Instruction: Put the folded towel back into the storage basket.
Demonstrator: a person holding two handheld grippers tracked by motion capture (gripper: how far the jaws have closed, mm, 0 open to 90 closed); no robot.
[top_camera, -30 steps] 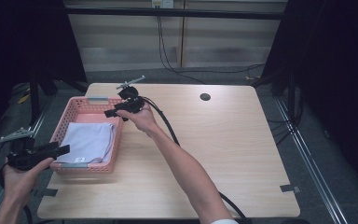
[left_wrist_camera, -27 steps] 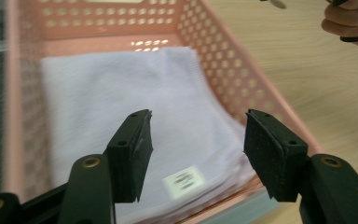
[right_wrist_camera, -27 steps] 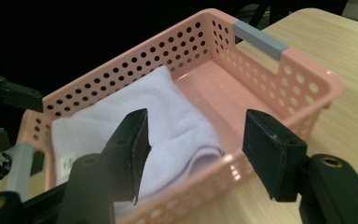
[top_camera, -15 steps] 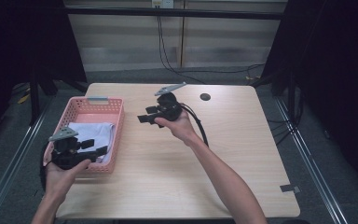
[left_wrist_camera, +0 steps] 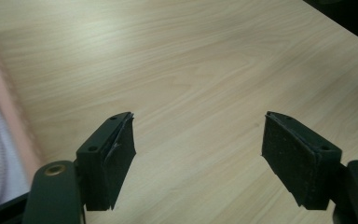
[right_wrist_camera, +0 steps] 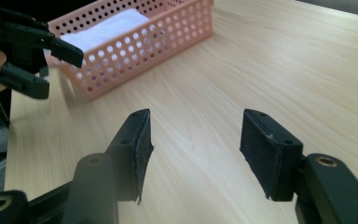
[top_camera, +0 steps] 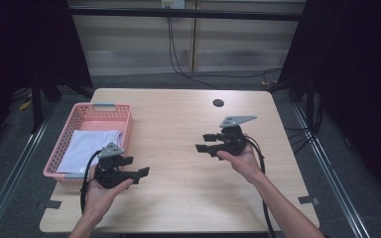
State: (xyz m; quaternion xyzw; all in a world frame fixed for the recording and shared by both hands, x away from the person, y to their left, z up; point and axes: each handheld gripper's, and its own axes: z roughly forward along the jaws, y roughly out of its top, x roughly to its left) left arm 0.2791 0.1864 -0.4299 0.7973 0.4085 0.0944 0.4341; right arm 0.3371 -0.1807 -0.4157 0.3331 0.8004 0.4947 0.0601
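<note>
Both grippers (top_camera: 140, 168) (top_camera: 204, 143) apart over table (top_camera: 178, 119)

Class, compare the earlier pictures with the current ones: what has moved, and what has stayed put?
The right gripper left the pink basket for the table's right half. The left gripper came in over the table, jaws just opening, nothing between them. Basket and folded white cloth stayed.

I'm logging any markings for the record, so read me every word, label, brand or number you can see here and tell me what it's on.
No text can be read anywhere.
Pink basket: no label to be seen.
White cloth in the basket: a small tag at its near edge, too small to read.
Table: bare wood grain, no markings.
Left claw and right claw: plain black pads, no lettering.
</note>
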